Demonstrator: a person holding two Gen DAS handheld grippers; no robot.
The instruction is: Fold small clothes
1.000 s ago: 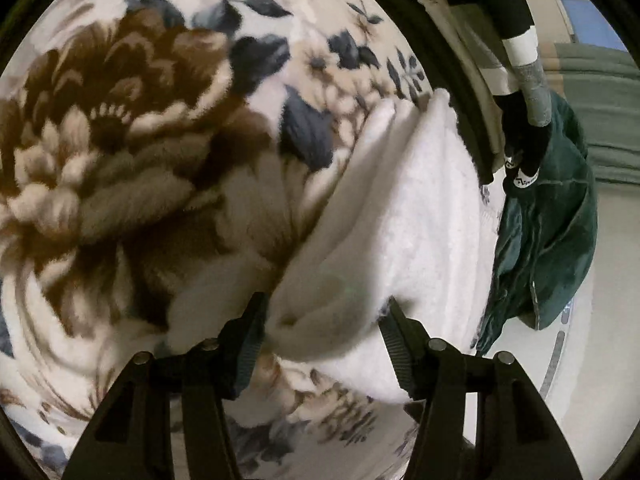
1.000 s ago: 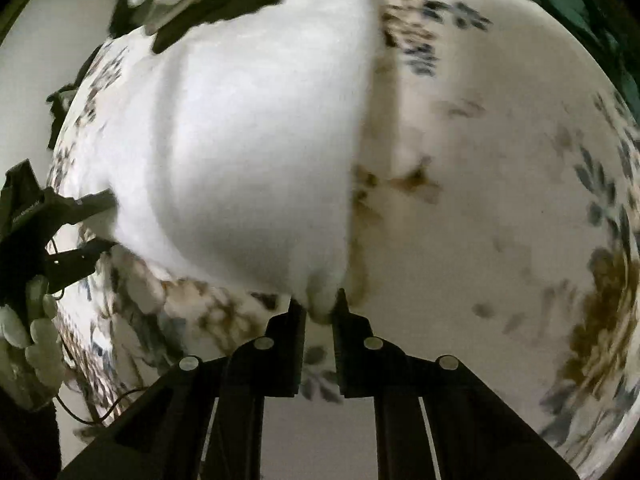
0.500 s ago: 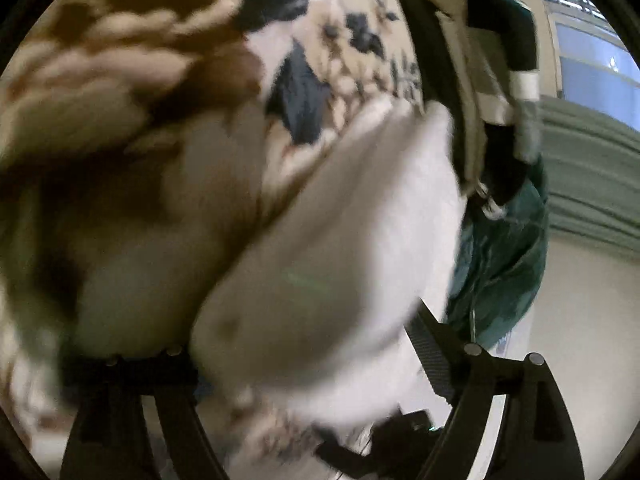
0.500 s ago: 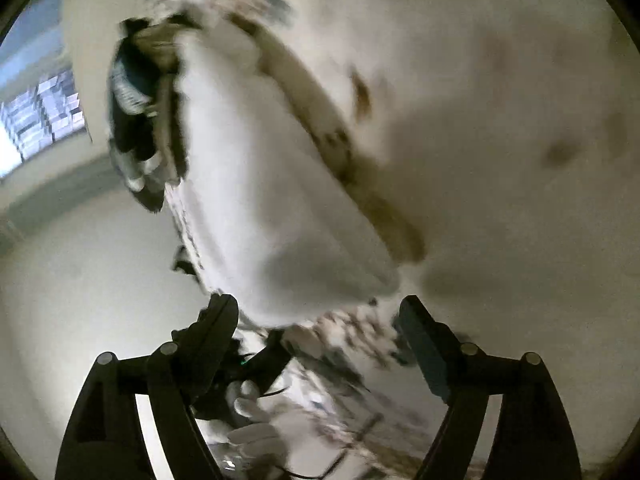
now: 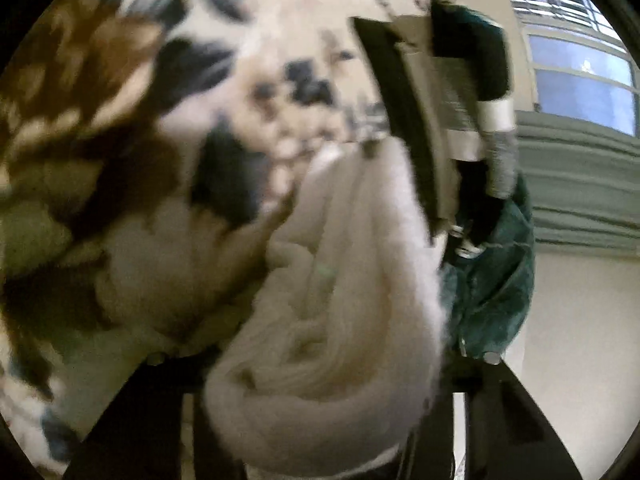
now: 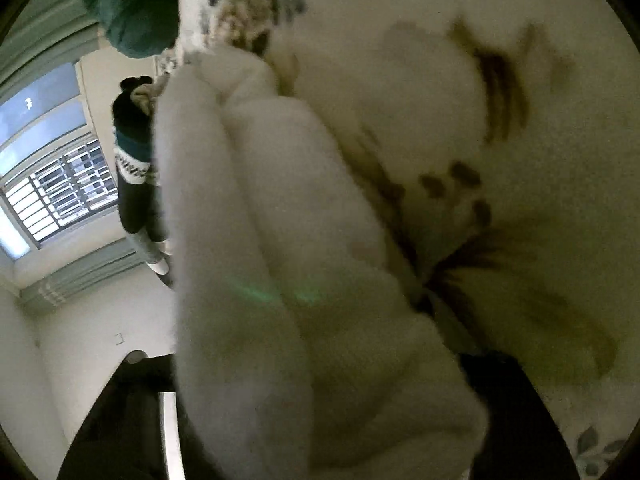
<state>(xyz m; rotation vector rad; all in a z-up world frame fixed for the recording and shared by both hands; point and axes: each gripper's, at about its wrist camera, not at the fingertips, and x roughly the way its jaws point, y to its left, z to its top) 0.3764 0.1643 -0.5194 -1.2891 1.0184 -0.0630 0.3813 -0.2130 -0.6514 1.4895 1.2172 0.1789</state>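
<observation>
- Floral blanket point(image 5: 132, 128) fills most of both views: cream ground, brown blooms, dark blue leaves. Right-wrist view shows a paler stretch of it point(image 6: 460, 128). Both views blurred.
- White fleecy garment point(image 5: 340, 320), folded into a thick bundle with several soft layers, lies on the blanket near its edge. In the right-wrist view the same bundle point(image 6: 260, 260) runs from the bottom up toward the top left.
- Dark green garment point(image 5: 496, 288) hangs in a heap beyond the white bundle at the blanket's edge; seen also at the top left of the right-wrist view point(image 6: 128, 8).
- Pile of folded dark and striped clothes point(image 5: 452, 92) sits behind the white bundle, just beside the green garment.
- Barred window point(image 6: 60, 192) and pale wall lie beyond.
- Left gripper point(image 5: 320, 408): 2 fingers set wide, white bundle bulging between them and hiding their tips.
- Right gripper point(image 6: 316, 400): fingers spread to either side of the bundle; tips hidden, contact cannot be told.
</observation>
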